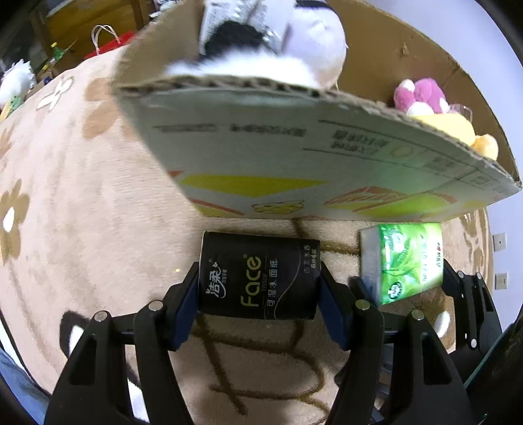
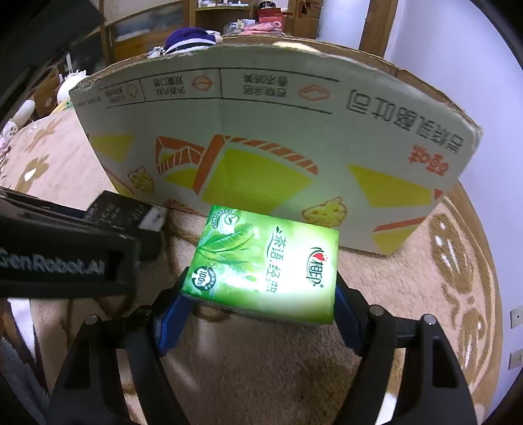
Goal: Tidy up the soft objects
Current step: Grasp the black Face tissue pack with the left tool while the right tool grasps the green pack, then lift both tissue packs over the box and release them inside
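My left gripper is shut on a black "Face" tissue pack, held just above the beige rug in front of the cardboard box. My right gripper is shut on a green tissue pack, also in front of the box. The green pack and right gripper show to the right in the left wrist view. The black pack and left gripper show at the left in the right wrist view. Inside the box lie a white and black plush and a pink and yellow plush.
A beige flower-patterned rug covers the floor. Beyond it stand a red bag, a white plush and wooden furniture. A purple plush shows over the box's far rim. A wall with sockets is at the right.
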A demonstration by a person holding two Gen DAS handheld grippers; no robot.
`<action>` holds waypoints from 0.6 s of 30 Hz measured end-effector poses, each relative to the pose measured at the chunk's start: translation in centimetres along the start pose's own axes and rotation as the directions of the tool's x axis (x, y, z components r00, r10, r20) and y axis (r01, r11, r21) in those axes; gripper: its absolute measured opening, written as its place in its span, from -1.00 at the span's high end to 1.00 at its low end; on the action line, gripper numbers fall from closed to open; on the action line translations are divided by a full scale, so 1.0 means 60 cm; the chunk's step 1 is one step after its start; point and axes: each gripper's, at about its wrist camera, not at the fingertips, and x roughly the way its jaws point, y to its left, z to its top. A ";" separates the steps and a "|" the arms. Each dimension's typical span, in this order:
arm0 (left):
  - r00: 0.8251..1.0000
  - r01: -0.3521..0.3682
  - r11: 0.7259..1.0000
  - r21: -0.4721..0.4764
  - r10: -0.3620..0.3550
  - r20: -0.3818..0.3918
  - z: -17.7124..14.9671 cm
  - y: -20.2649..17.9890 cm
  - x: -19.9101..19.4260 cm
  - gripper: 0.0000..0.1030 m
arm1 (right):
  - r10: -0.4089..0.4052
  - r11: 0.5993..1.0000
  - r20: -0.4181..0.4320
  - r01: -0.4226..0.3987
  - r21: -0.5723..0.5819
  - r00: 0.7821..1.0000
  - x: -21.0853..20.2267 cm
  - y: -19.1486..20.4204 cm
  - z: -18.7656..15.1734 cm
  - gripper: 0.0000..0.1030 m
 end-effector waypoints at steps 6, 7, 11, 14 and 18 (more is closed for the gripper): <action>0.999 -0.026 1.000 0.012 0.026 0.043 -0.025 -0.002 -0.022 -0.26 | -0.072 0.997 0.045 0.070 0.034 0.996 -0.045 -0.004 -0.009 -0.57; 0.998 -0.027 1.000 0.014 0.026 0.054 -0.029 -0.003 -0.029 -0.26 | -0.075 0.996 0.048 0.072 0.051 0.996 -0.053 -0.011 -0.011 -0.57; 0.994 -0.040 0.999 0.026 0.037 0.101 -0.047 -0.006 -0.057 -0.26 | -0.101 0.991 0.070 0.093 0.100 0.992 -0.084 -0.031 -0.022 -0.57; 0.990 -0.058 0.998 0.037 0.053 0.130 -0.060 -0.010 -0.075 -0.25 | -0.117 0.987 0.093 0.105 0.125 0.989 -0.109 -0.041 -0.023 -0.57; 0.978 -0.061 0.997 0.038 0.052 0.200 -0.064 -0.019 -0.112 -0.25 | -0.122 0.984 0.128 0.103 0.146 0.984 -0.142 -0.070 -0.013 -0.57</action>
